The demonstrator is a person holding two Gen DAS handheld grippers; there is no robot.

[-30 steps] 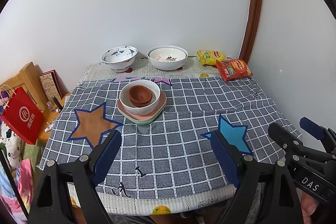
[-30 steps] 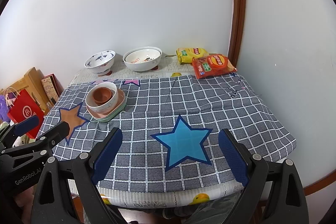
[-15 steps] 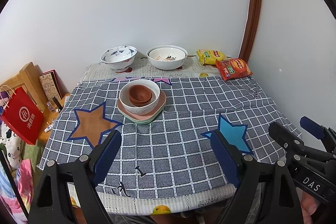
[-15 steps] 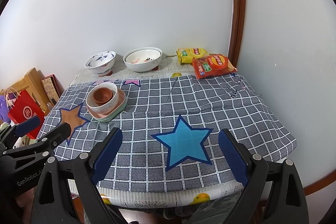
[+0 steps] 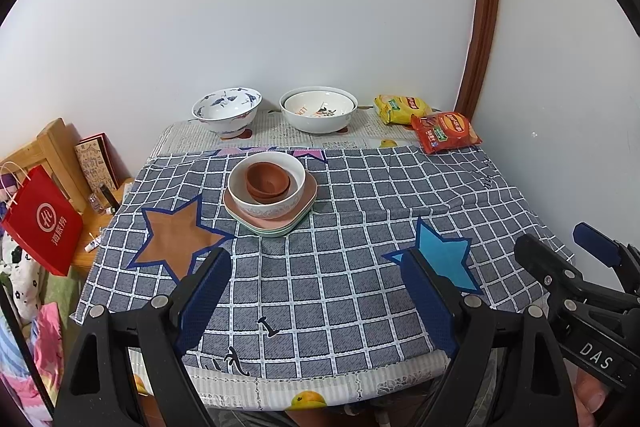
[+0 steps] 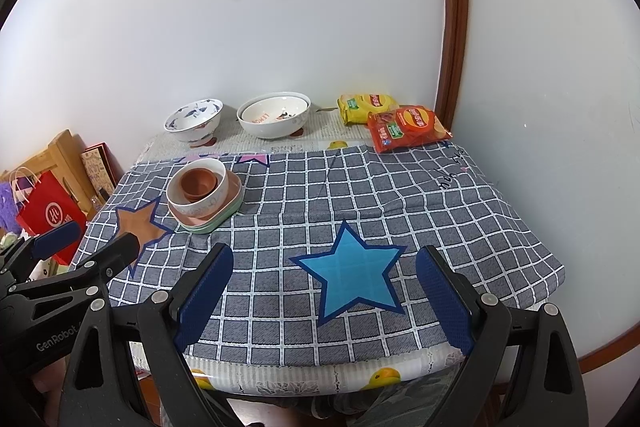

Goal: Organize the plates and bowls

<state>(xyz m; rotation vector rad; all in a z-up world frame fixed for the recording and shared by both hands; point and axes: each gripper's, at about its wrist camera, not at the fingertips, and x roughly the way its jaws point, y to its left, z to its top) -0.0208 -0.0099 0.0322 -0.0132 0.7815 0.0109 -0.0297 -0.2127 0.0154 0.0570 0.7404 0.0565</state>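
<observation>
On the grey checked tablecloth (image 5: 340,291) stands a stack: a pink plate (image 5: 298,213) on a green plate (image 5: 276,231), a white bowl (image 5: 260,205) on top, and small brown bowls (image 5: 267,181) nested inside it. Against the wall sit a blue-patterned bowl (image 5: 226,111) and a larger white bowl (image 5: 318,115). My left gripper (image 5: 316,263) hangs open over the near edge, well short of the stack, with nothing between its fingers. My right gripper (image 6: 325,259) is open too, over the blue star, and holds nothing. The stack (image 6: 200,201) lies to its far left.
A yellow snack bag (image 5: 402,109) and a red snack bag (image 5: 446,131) lie at the back right corner. A red paper bag (image 5: 42,221) and a wooden chair (image 5: 56,151) stand left of the table. Walls close off the back and right.
</observation>
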